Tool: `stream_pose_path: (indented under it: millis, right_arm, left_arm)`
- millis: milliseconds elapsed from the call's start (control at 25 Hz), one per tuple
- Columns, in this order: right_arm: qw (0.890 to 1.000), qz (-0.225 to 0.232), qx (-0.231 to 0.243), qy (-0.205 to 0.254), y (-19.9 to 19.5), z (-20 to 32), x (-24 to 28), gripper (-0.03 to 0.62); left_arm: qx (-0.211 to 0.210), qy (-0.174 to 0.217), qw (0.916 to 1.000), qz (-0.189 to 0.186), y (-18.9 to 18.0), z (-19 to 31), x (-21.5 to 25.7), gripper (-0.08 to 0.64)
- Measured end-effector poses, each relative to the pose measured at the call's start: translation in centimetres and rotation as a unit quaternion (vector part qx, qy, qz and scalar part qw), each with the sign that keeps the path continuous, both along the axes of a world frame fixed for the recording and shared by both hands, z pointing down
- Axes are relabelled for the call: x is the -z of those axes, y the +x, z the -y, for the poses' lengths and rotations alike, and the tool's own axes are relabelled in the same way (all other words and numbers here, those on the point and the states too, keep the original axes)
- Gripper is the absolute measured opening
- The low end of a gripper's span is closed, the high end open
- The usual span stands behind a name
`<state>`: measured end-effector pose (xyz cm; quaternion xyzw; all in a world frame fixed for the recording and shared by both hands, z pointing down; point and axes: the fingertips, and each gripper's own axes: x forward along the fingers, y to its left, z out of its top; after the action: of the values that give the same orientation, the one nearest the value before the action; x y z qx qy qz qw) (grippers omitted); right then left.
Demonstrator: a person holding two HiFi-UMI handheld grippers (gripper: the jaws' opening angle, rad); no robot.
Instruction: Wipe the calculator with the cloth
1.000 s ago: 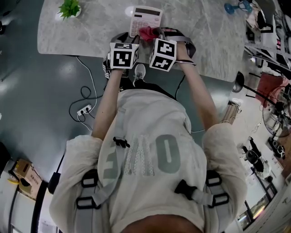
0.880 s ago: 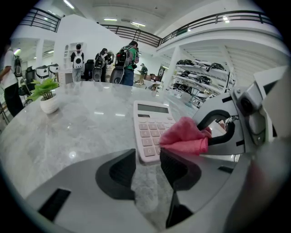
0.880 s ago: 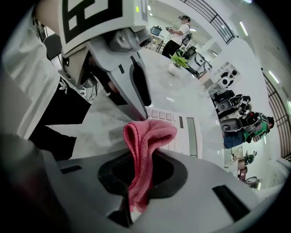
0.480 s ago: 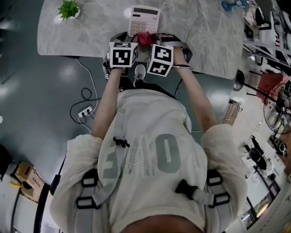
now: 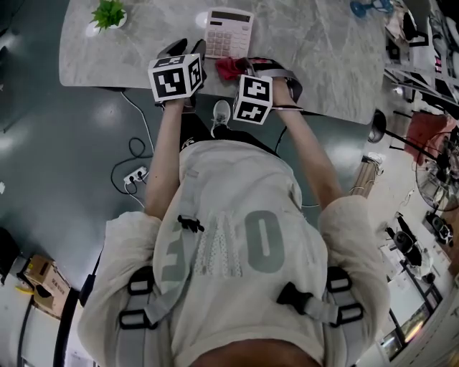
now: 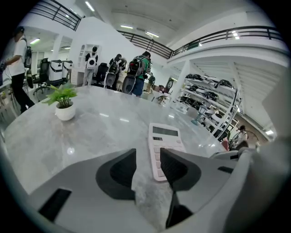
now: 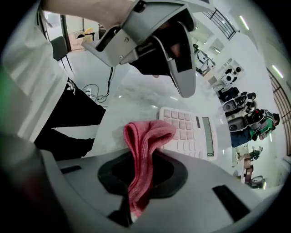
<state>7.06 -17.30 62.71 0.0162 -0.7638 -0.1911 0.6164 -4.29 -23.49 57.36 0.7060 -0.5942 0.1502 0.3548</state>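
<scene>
A large, bright open-plan workspace, like a robotics lab or showroom: a balcony railing (image 6: pixel 227 34) runs round an upper floor, white racks (image 6: pixel 204 93) hold equipment, people wearing backpacks (image 6: pixel 137 73) stand near office chairs (image 6: pixel 44 72), and a potted plant (image 6: pixel 64 103) sits on a marble table (image 6: pixel 95 129)

You have one calculator (image 5: pixel 229 32), one cloth (image 5: pixel 229 67), one plant (image 5: pixel 109 13) in a pot, and one counter (image 5: pixel 330 57). You hold two grippers: one left gripper (image 6: pixel 148 166) and one right gripper (image 7: pixel 142 170). Each carries one marker cube (image 5: pixel 175 77), so two cubes. On the floor (image 5: pixel 50 143) lies one power strip (image 5: pixel 133 173).
</scene>
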Motion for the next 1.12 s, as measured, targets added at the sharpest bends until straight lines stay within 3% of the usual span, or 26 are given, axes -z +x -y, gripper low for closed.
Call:
stream_pose_path:
  millis: [320, 520, 680, 880, 1120]
  right_arm:
    - [1.000, 0.008, -0.006, -0.018, -0.3, 0.3, 1.2, 0.055]
    - [0.999, 0.019, -0.011, 0.024, -0.3, 3.7, 5.1, 0.055]
    - [0.996, 0.032, -0.026, 0.074, -1.1, 8.1, 8.5, 0.055]
    - [0.992, 0.042, -0.031, 0.117, -2.8, 12.2, 11.5, 0.055]
    - [0.991, 0.037, -0.022, 0.124, -5.1, 14.1, 11.0, 0.055]
  left_arm:
    - [0.013, 0.010, 0.9999, -0.002, -1.0, -0.4, 0.7, 0.166]
    - [0.008, 0.018, 0.9998, -0.003, -1.0, -0.7, 1.6, 0.131]
    - [0.024, 0.043, 0.9987, 0.013, -2.4, -0.7, 3.1, 0.021]
    - [0.046, 0.065, 0.9967, 0.020, -4.5, -0.8, 4.9, 0.020]
    - [0.067, 0.075, 0.9949, 0.010, -6.5, -1.0, 5.9, 0.020]
